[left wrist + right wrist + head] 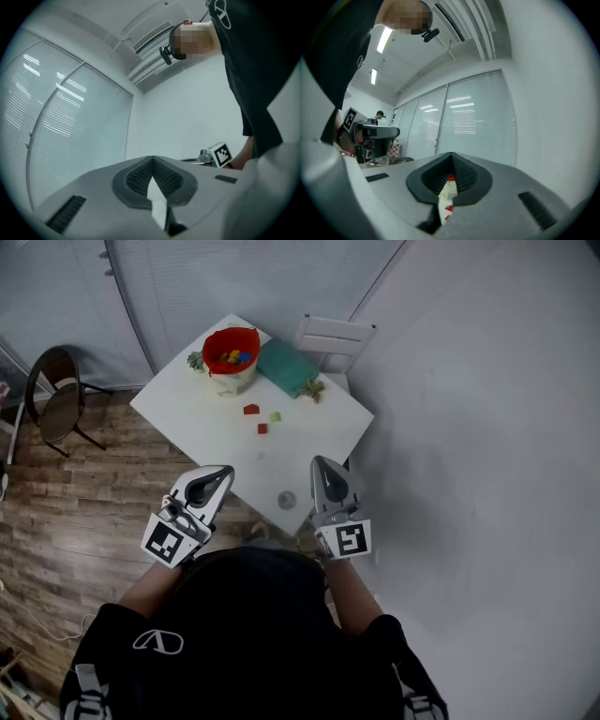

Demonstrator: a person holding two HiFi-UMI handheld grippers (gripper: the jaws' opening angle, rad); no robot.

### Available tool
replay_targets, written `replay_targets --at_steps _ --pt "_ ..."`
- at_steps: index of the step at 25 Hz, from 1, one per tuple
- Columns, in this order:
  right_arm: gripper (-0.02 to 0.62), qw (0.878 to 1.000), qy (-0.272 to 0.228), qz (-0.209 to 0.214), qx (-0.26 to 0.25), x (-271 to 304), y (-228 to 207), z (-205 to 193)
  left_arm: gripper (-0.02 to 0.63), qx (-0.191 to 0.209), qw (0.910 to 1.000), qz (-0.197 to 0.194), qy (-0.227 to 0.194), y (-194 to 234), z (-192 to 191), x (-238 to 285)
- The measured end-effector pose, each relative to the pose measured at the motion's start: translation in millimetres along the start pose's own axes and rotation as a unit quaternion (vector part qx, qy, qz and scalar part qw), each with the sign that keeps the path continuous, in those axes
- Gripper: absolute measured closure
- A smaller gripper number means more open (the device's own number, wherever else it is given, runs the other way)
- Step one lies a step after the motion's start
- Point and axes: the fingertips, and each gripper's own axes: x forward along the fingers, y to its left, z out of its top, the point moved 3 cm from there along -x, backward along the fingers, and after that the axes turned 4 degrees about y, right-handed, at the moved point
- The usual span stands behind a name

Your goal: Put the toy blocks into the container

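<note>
Blocks (250,410): three loose on the white surface (187,409), upper centre of frame, just below the red container (231,350), which holds more. Left claw (223,472) and right claw (320,463) both clenched, empty, below centre. Marker cubes (345,540) carry black-white squares. Only the head view shows the surface whole; the right gripper view shows red specks (449,208) through its slit.
</note>
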Motion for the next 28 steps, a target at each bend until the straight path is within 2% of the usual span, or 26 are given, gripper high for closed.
replay_targets --at_steps 7,10,14,21,28 --pt "0.592 0.999 0.006 0.043 0.000 26.8 -48.7 -21.8 0.601 0.008 0.9999 0.014 0.005 3.1 -5.9 54.7" --pt "0.592 0.999 0.010 0.049 0.001 40.6 -59.4 -27.9 0.601 0.005 0.9998 0.016 0.011 11.8 -10.0 66.4" --pt "0.592 0.998 0.020 0.053 0.001 59.8 -63.5 -32.2 0.601 0.003 0.9998 0.012 0.012 30.9 -9.9 76.5" --pt "0.592 0.998 0.039 0.047 -0.010 103.3 -57.5 -30.4 0.601 -0.011 0.9996 -0.025 0.013 70.0 -15.4 96.1" --pt "0.592 0.996 0.061 0.058 -0.013 125.7 -54.9 -41.2 0.601 -0.027 0.9991 -0.030 0.014 87.7 -19.9 101.6"
